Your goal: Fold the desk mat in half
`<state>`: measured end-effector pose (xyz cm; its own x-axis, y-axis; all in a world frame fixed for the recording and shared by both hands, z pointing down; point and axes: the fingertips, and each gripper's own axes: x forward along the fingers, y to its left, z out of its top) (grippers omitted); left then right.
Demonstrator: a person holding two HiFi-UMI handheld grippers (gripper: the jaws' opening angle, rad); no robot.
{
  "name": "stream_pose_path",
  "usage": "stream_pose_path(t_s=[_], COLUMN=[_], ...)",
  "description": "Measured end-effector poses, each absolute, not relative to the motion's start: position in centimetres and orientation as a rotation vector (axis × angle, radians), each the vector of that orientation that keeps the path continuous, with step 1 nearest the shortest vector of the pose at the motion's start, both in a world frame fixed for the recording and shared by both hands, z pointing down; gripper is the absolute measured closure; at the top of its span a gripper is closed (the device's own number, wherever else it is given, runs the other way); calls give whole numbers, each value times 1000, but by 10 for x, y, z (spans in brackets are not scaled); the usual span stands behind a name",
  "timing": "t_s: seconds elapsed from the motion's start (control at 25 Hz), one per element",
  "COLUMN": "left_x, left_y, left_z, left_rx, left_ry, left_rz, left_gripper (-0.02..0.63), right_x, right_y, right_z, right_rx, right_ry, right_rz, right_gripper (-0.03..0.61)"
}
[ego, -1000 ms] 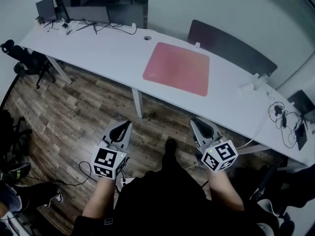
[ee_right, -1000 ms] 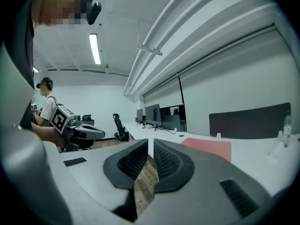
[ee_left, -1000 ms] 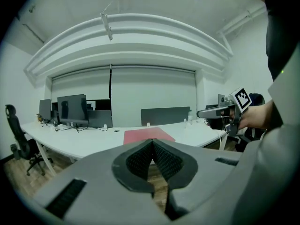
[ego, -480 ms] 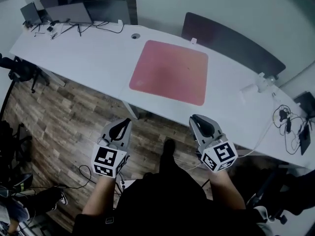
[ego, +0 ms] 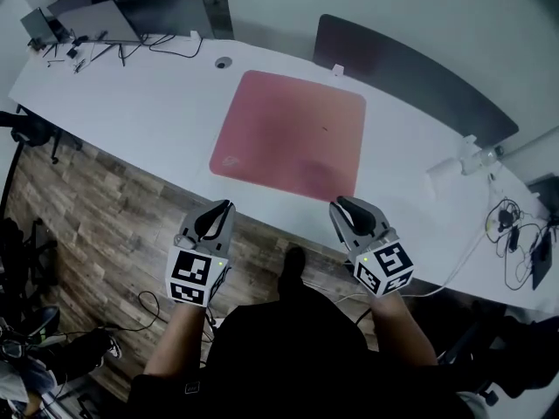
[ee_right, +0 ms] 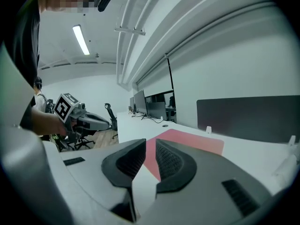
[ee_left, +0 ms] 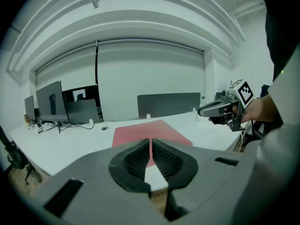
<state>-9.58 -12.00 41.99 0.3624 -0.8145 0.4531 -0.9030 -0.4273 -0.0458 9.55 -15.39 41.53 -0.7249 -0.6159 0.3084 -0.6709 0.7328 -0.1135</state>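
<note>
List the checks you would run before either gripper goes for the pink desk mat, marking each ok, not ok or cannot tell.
1. The desk mat lies flat and unfolded on the desk: ok.
2. Mat surface free of objects: ok, bar one tiny dark speck.
3. Left gripper ready to take an edge: not ok; its jaws are together and empty.
4. Right gripper ready: ok; its jaws are opening with nothing between them.
5. Grippers at the mat's near edge: not ok; neither touches it.
</note>
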Motion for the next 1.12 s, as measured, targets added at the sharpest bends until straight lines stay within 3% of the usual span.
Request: stream_pose_path(t_s=[0.64,1.12], left_x=[-122,-117], left_y=[-145,-158], left_z=[438,483], left_rx=[2442,2511], left_ry=[-1441,-1184], left_rz=[634,723], left_gripper=[606,511], right_x=[60,38], right_y=[-171,-168], right_z=[442,480], right_rx=[976,986], right_ry=[-2550,-2439], right_rz=[285,294], right_gripper=[452,425])
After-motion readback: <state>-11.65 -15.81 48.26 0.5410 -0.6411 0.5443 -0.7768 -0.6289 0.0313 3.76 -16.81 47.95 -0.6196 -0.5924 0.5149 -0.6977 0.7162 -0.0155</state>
